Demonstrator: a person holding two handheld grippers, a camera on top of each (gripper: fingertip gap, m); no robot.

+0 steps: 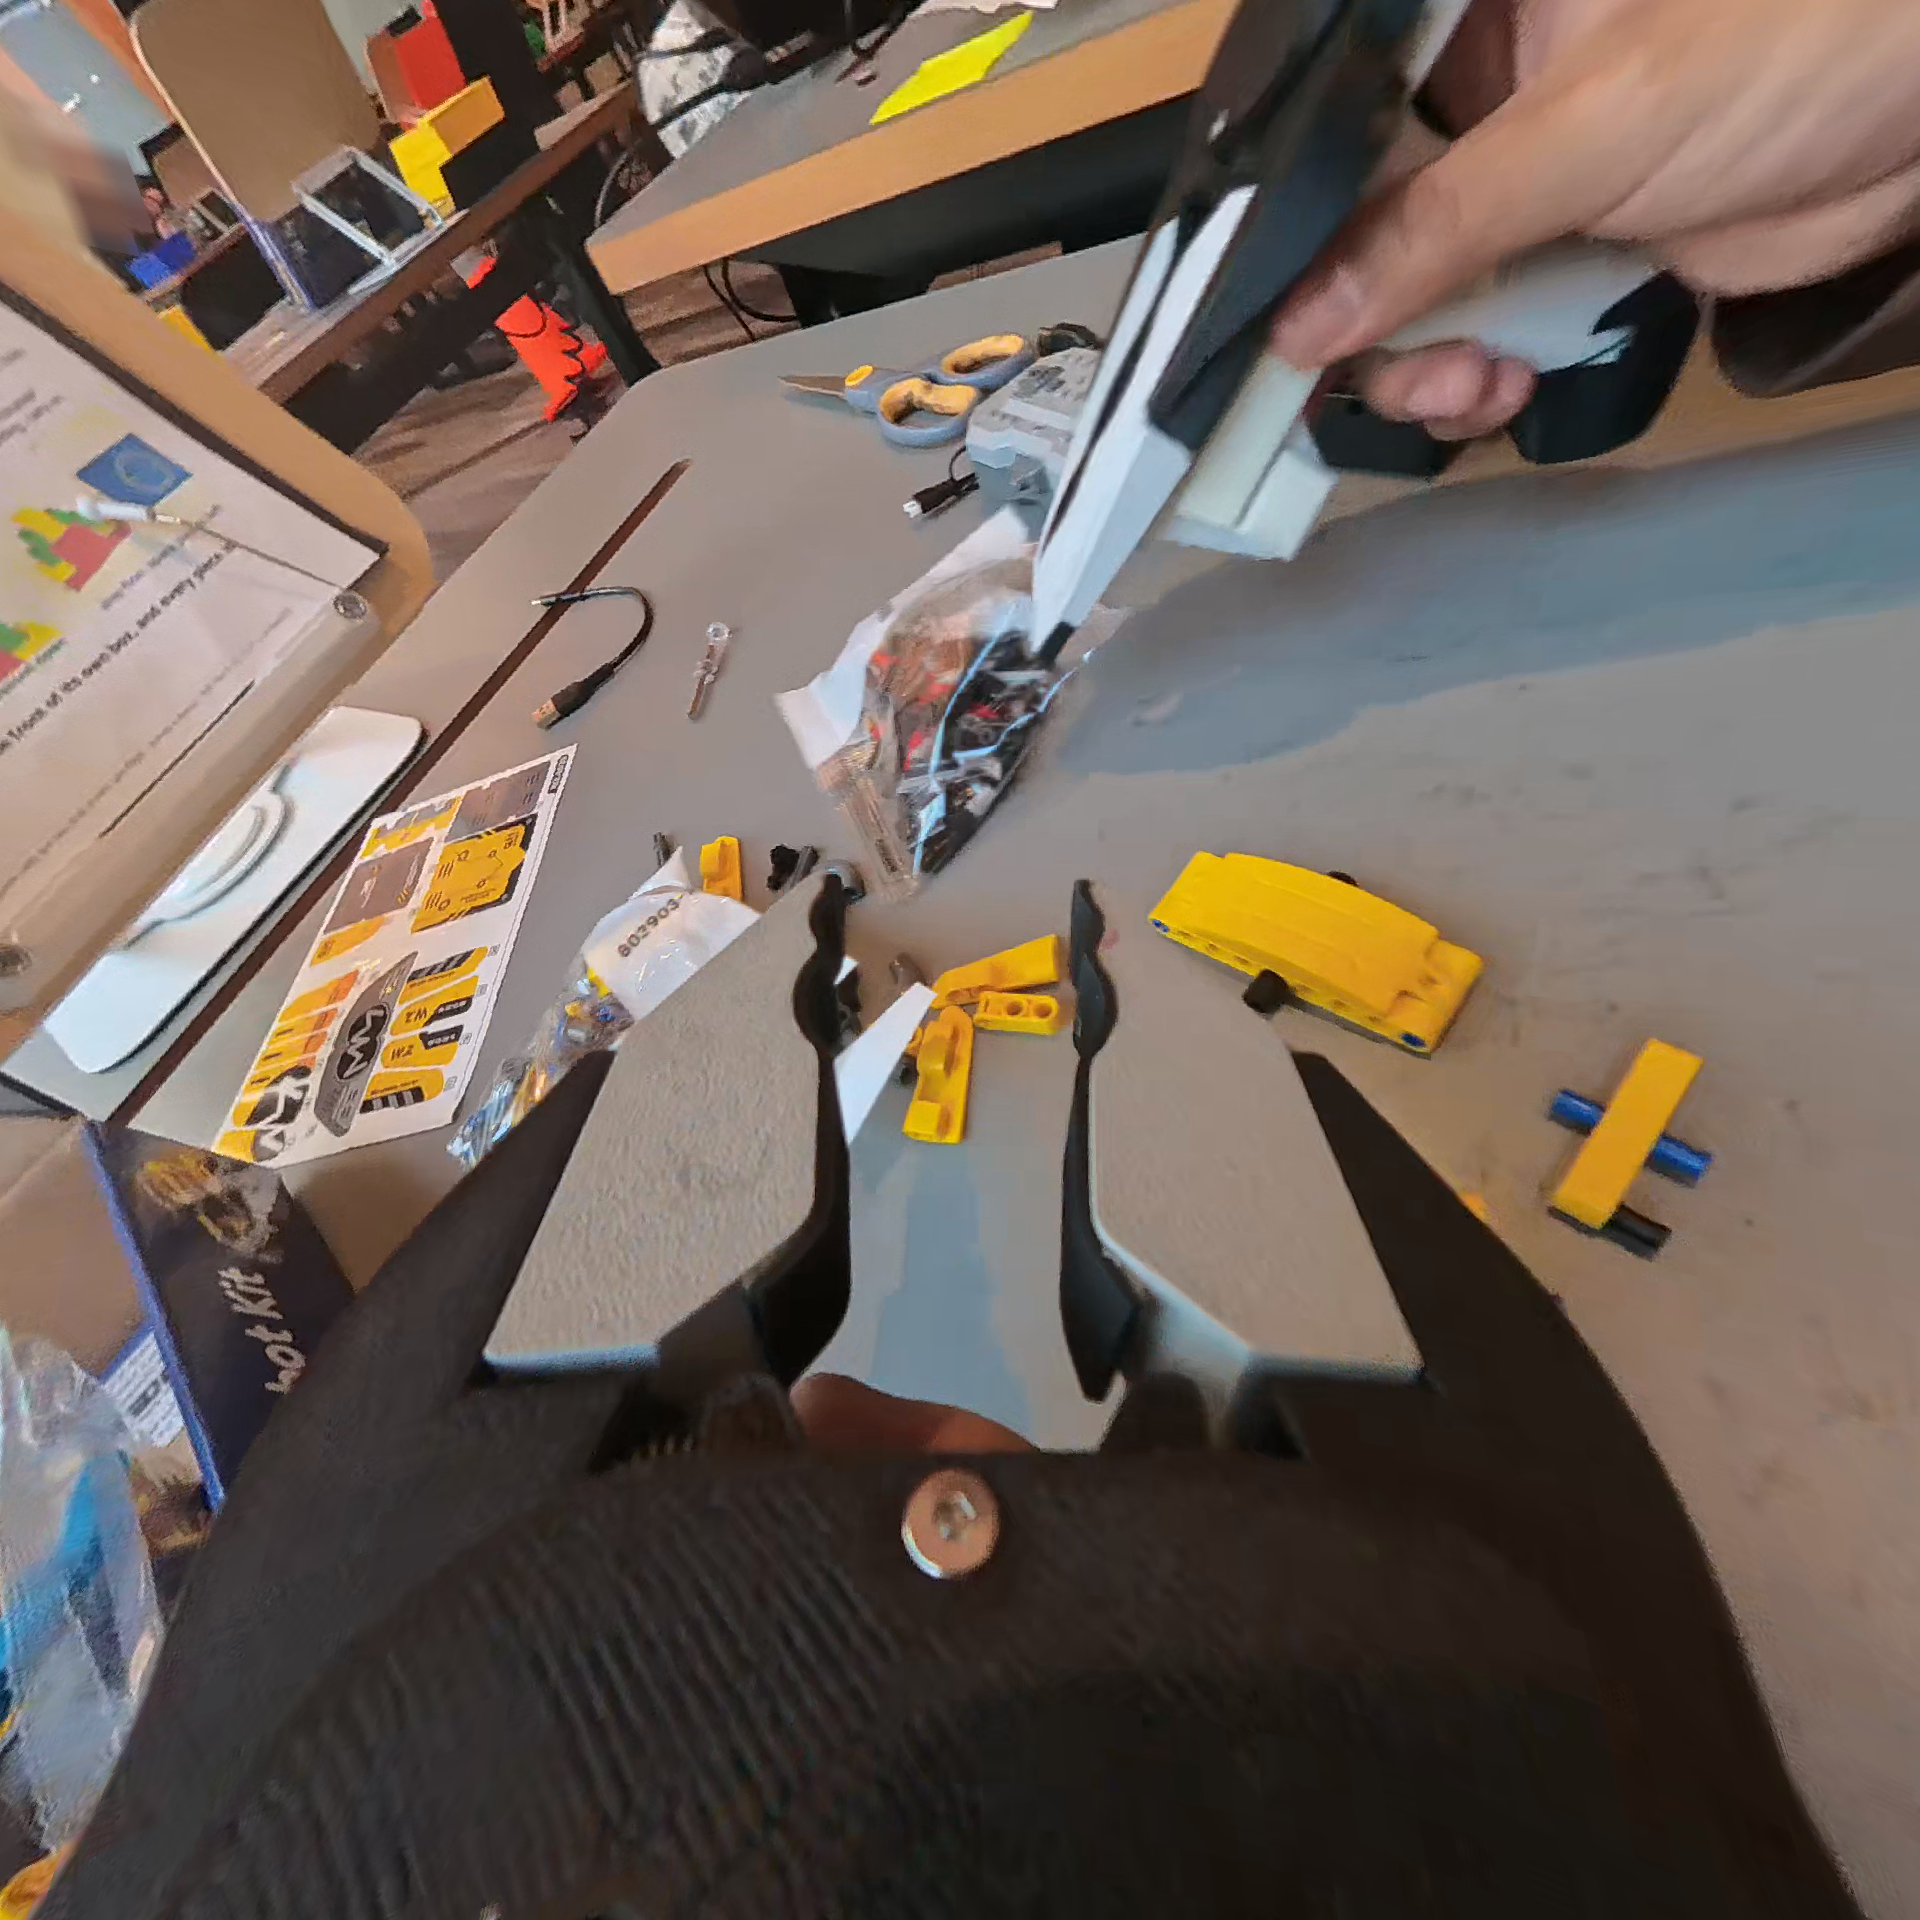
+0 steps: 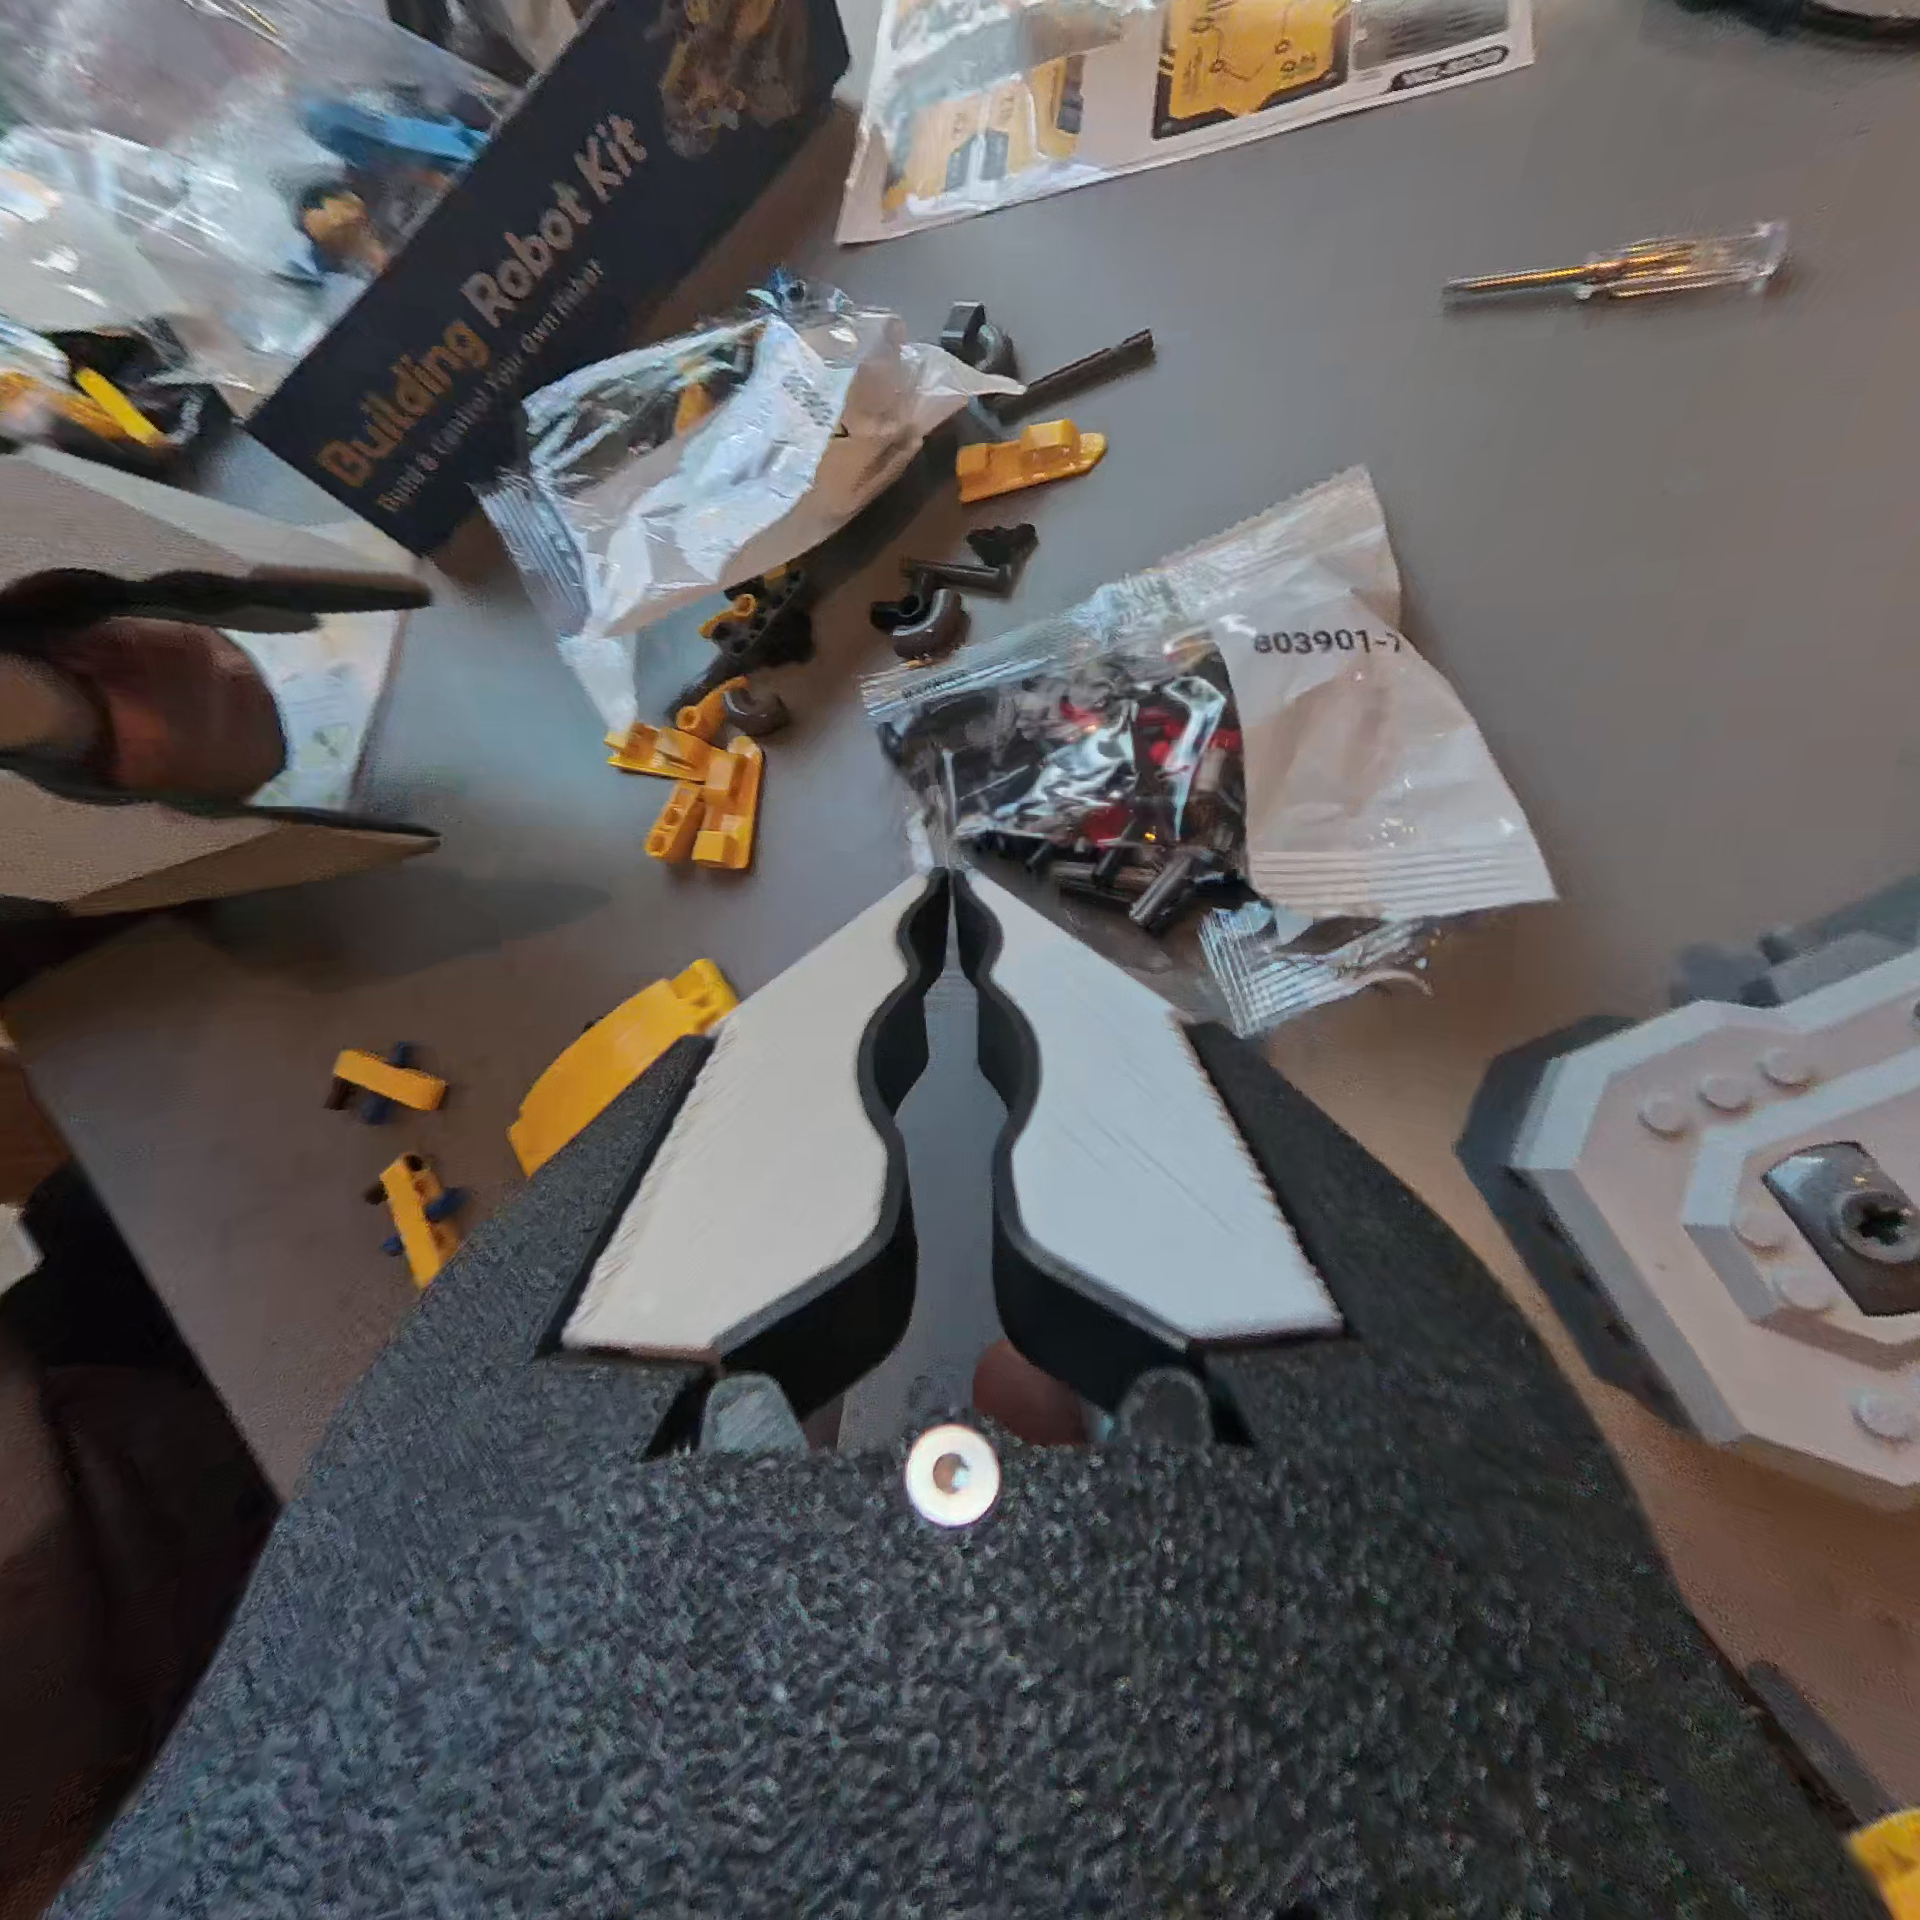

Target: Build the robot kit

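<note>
Right gripper pinched closed on the edge of the clear parts bag; left gripper spread open and empty, just near-side of that bag, hovering over loose yellow pieces; bag looks sealed, lying on the grey table.

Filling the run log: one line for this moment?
left gripper: open, above yellow pieces | right gripper: shut on clear parts bag
</note>
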